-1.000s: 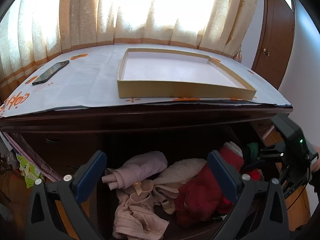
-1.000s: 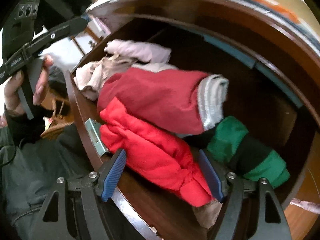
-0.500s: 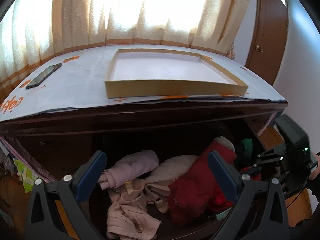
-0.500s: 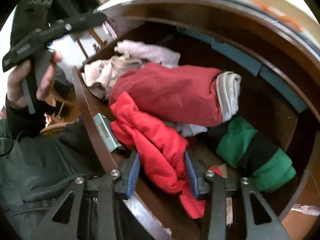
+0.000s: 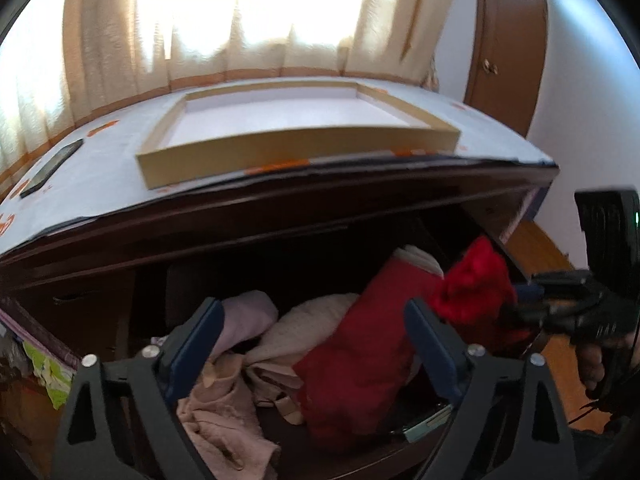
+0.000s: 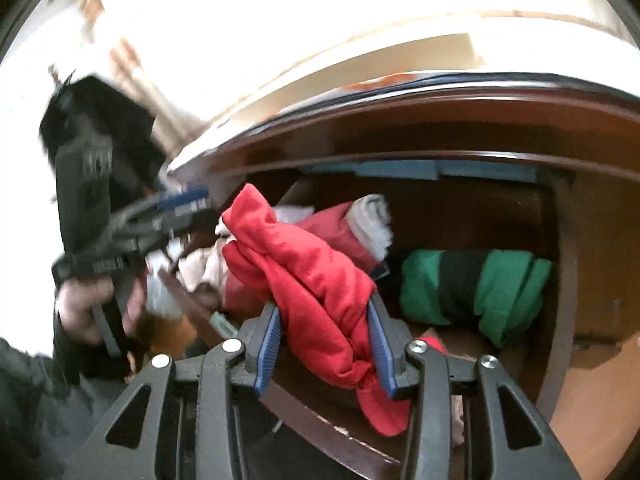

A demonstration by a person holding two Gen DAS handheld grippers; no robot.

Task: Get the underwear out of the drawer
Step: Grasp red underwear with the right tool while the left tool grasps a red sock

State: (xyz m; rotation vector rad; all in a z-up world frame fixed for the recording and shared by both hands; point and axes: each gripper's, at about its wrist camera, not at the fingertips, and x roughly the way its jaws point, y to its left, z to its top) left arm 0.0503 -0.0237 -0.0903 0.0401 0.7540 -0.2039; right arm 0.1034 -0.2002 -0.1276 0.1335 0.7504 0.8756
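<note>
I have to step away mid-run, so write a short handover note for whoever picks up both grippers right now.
Right gripper: shut on the bright red underwear, which is lifted above the other clothes in the open drawer.
Left gripper: jaws closing with nothing gripped, hovering over the dark red garment and pinkish clothes in the drawer's left part.
Elsewhere: a green and black roll lies at the drawer's right end; a shallow tray and a phone sit on the dresser top.
Done: underwear gripped and raised.
Left: carry it clear of the drawer and set it down, probably in the tray.
</note>
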